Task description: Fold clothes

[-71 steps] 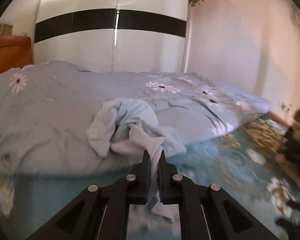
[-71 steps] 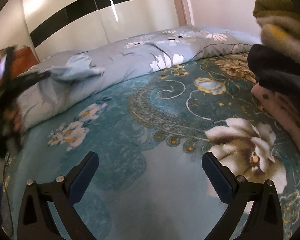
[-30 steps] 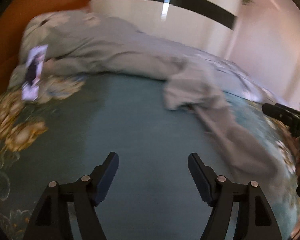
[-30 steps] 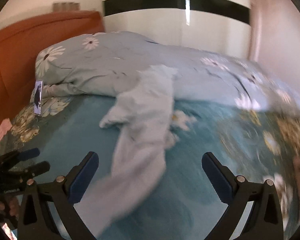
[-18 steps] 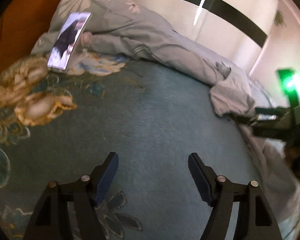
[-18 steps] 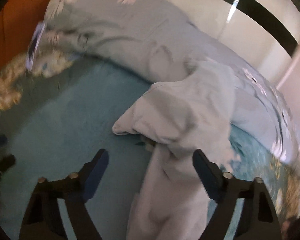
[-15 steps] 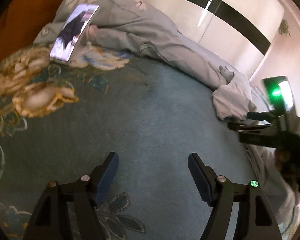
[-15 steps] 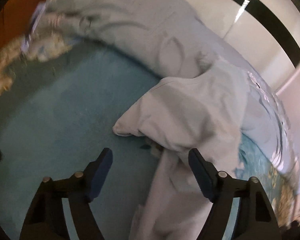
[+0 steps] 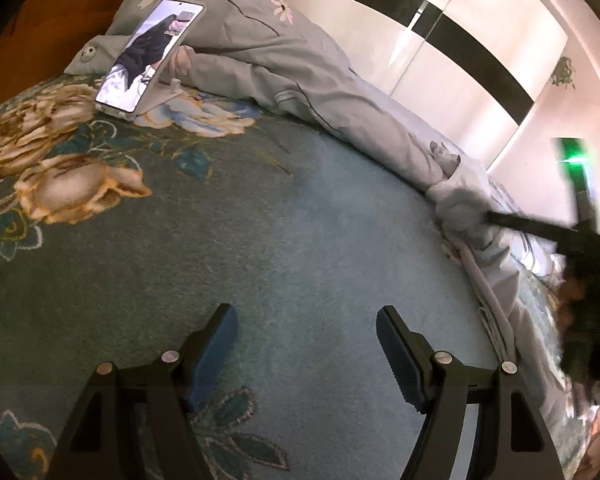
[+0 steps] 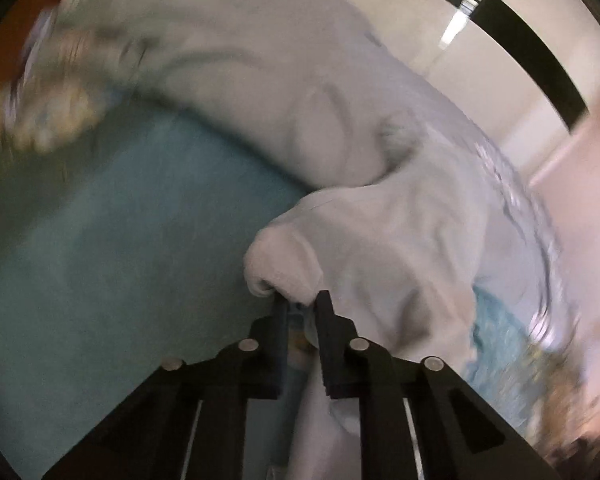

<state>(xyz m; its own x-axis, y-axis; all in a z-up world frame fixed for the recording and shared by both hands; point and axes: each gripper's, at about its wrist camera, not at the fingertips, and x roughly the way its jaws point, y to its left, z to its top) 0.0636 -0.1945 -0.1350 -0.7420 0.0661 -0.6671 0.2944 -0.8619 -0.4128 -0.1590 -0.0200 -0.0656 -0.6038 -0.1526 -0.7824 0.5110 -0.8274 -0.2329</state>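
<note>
Right gripper [image 10: 302, 304], angled downward, closing on the pale garment [image 10: 384, 236] between its jaws; left gripper [image 9: 306, 330] spread above bare bedspread [image 9: 260, 240].

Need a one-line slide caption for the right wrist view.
Right gripper closing on a bunched edge of the pale garment, which lies on the teal bedspread beside the grey duvet.

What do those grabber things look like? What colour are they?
Both are black plastic frames with triangle-shaped holes and round silver bolts. The left gripper has two fingers with ridged dark-blue pads. The right gripper looks the same, and in the left view a green light glows on it.
</note>
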